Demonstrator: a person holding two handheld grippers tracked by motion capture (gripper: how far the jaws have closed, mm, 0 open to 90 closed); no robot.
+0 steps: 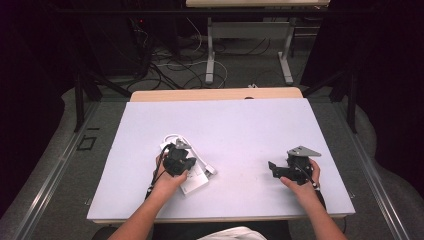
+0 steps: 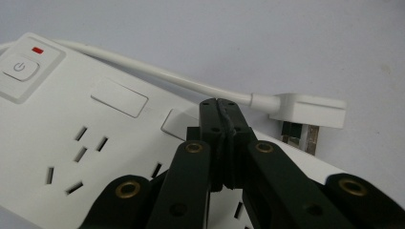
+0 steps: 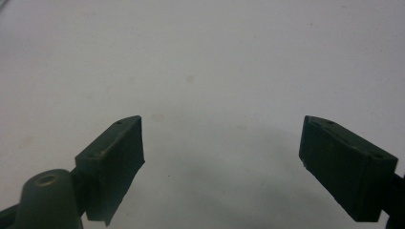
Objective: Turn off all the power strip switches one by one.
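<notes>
A white power strip [image 1: 196, 181] [image 2: 62, 124] lies flat on the pale table cover, left of centre, with a grey power button [image 2: 19, 67] and a small red light [image 2: 37, 49]. Its white cable [image 2: 157, 71] runs to a flat white plug [image 2: 310, 109] [image 1: 211, 170] that rests on the cover just beside the strip. My left gripper [image 1: 176, 165] [image 2: 220, 102] hovers low over the strip, jaws pressed together with nothing between them. My right gripper [image 1: 272, 168] [image 3: 222, 129] sits near the table's right front, jaws wide apart over bare cover.
The pale cover [image 1: 240, 130] spans the table; a strip of wooden tabletop [image 1: 215, 94] shows at its far edge. Beyond, loose cables [image 1: 175, 65] lie on the floor by another table's legs [image 1: 210, 55]. Dark frame bars stand at both sides.
</notes>
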